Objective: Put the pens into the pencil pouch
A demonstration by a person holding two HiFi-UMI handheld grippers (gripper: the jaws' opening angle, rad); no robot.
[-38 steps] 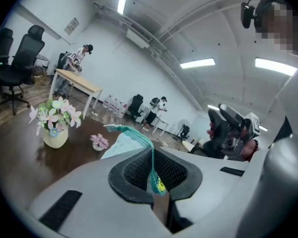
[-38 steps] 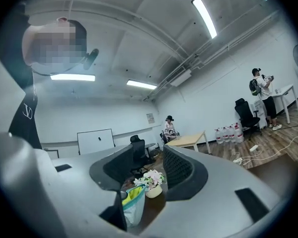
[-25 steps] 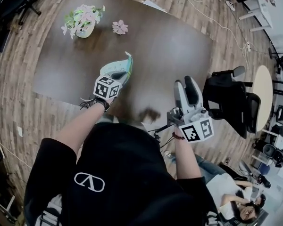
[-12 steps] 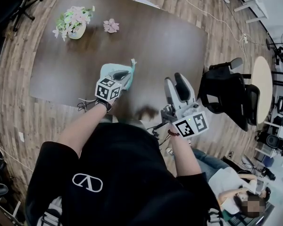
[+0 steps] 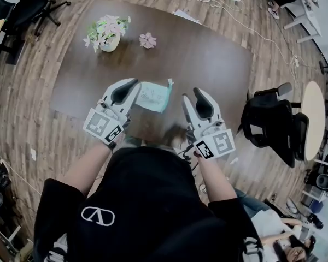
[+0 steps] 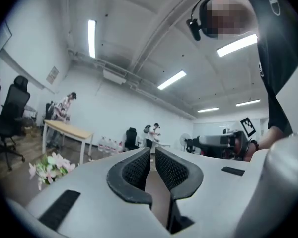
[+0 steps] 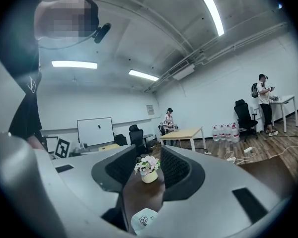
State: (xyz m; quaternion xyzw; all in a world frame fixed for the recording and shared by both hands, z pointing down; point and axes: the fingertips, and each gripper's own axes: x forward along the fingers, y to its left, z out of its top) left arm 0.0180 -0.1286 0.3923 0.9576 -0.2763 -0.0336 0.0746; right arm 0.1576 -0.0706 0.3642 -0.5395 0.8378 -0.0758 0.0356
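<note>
the pencil pouch [image 5: 153, 96] lies flat on the dark brown desk [image 5: 218, 53], near its front edge and between the two grippers in the head view. it is pale mint green with faint print on its face and a small tab sticking up at one far corner. the left gripper [image 5: 133, 84] is just beside its left end, jaws pressed almost together with only a thin slit and nothing in it. the right gripper [image 5: 193, 95] is near its right end, jaws spread but just now closing, nothing between them. a pot of pink flowers [image 5: 108, 36] stands far back on the desk, well apart from the pouch.
</note>
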